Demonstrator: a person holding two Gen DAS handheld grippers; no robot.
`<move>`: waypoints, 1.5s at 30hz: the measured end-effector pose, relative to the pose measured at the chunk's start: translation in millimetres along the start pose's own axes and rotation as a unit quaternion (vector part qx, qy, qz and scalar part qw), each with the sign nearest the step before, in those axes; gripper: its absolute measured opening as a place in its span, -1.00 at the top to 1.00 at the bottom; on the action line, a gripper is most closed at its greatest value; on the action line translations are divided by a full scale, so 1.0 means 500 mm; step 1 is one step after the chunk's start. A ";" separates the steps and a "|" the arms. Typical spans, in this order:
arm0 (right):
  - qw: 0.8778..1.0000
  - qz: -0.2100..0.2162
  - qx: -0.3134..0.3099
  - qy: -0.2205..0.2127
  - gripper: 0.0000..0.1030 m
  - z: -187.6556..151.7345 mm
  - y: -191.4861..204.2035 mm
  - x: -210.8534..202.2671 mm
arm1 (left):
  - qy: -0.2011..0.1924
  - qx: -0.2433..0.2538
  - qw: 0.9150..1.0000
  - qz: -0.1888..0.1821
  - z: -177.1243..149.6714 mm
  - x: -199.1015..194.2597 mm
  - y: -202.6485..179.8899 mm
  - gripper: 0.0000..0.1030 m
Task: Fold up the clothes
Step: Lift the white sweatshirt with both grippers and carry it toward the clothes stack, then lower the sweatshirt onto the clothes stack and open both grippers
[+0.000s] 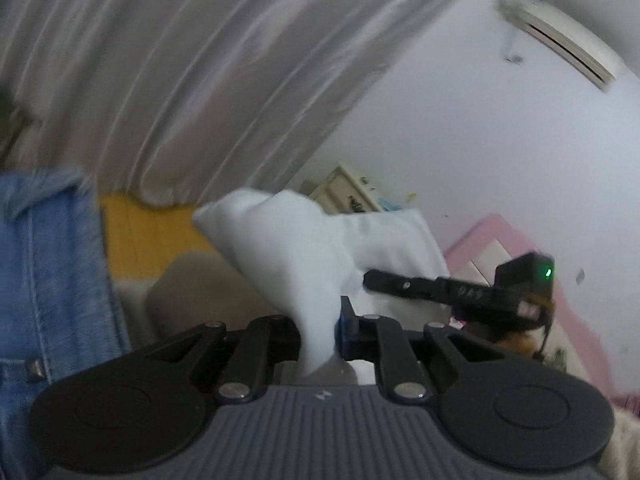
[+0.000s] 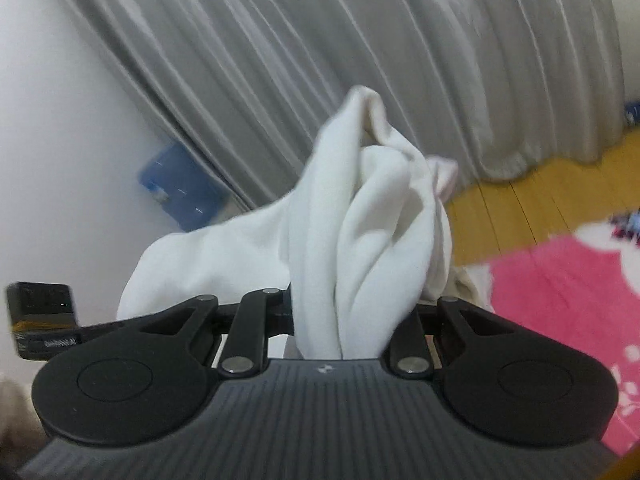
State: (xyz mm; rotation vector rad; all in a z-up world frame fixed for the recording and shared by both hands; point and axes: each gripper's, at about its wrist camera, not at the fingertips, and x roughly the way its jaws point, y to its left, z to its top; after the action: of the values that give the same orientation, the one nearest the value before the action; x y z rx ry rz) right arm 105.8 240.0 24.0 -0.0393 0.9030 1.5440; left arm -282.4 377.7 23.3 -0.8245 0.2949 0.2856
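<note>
While both grippers are raised toward the grey curtain [image 2: 360, 40], each clamps a bunch of the white garment [image 2: 360, 220]. The left gripper [image 1: 318, 336] has its jaws closed narrowly on a thin twist of the cloth, which rises and spreads across to the right gripper [image 1: 460, 292], seen from the side. In the right wrist view the right gripper [image 2: 352, 320] pinches a thicker bundle of folds between its jaws. Denim fabric [image 1: 48, 280] hangs at the left, and a pink rug [image 2: 568, 300] lies on the yellow wooden floor [image 2: 520, 208].
</note>
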 end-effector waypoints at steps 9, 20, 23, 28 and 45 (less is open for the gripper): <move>0.998 0.022 -0.027 0.043 0.56 0.022 -0.027 0.072 | 0.014 0.051 0.996 0.068 0.001 0.031 -0.007 0.69; 0.998 0.015 0.037 0.051 -0.23 0.032 -0.068 0.104 | -0.013 0.117 0.987 0.112 0.026 -0.083 -0.080 0.25; 0.999 -0.023 0.015 0.024 -0.31 0.056 -0.057 0.073 | -0.047 0.142 0.984 0.100 0.026 -0.097 -0.103 0.24; 0.996 -0.039 -0.043 -0.066 0.59 0.081 0.003 -0.001 | -0.029 0.124 0.983 0.132 0.016 -0.027 -0.098 0.25; 0.986 -0.133 -0.075 -0.071 0.80 -0.003 0.006 -0.060 | -0.009 0.168 0.971 0.167 0.001 0.033 -0.098 0.24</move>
State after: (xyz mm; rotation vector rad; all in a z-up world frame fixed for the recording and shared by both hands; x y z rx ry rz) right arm 109.1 214.6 40.0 -0.1510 0.6401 1.3448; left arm -249.4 348.9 50.6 -0.4344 0.4531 0.5420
